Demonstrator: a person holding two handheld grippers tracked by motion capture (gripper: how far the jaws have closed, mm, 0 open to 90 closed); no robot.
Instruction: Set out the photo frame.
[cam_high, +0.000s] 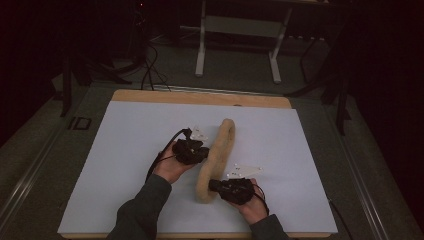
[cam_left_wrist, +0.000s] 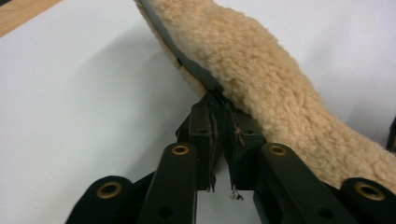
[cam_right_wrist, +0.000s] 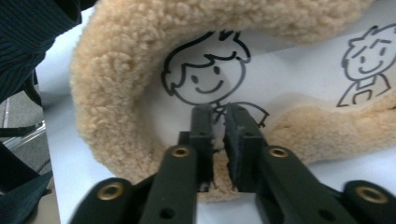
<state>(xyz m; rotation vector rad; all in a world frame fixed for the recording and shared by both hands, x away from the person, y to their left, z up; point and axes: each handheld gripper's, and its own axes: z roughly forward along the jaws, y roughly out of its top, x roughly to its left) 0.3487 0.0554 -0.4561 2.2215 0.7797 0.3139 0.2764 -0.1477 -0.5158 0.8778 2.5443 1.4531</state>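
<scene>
A long, curved fleece cover (cam_high: 216, 156) of tan, woolly pile lies on the white sheet (cam_high: 125, 150) that covers the wooden worktop (cam_high: 150, 96), between the person's two hands. In the high view it bends like a shallow arc, one end far up the sheet, the other near the person.

The left hand-held gripper (cam_high: 196, 151) meets the cover's middle from the left. In the left gripper view its black, angular jaws stand nearly together, pinching the thin dark edge (cam_left_wrist: 196, 70) that runs along the fleece (a smooth strip against the curly pile).

The right hand-held gripper (cam_high: 216, 185) is at the near end. In the right gripper view its jaws are almost closed on the pale inner lining (cam_right_wrist: 187, 116), which bears line-drawn cartoon faces (cam_right_wrist: 205, 74), ringed by the thick fleece rim.
</scene>
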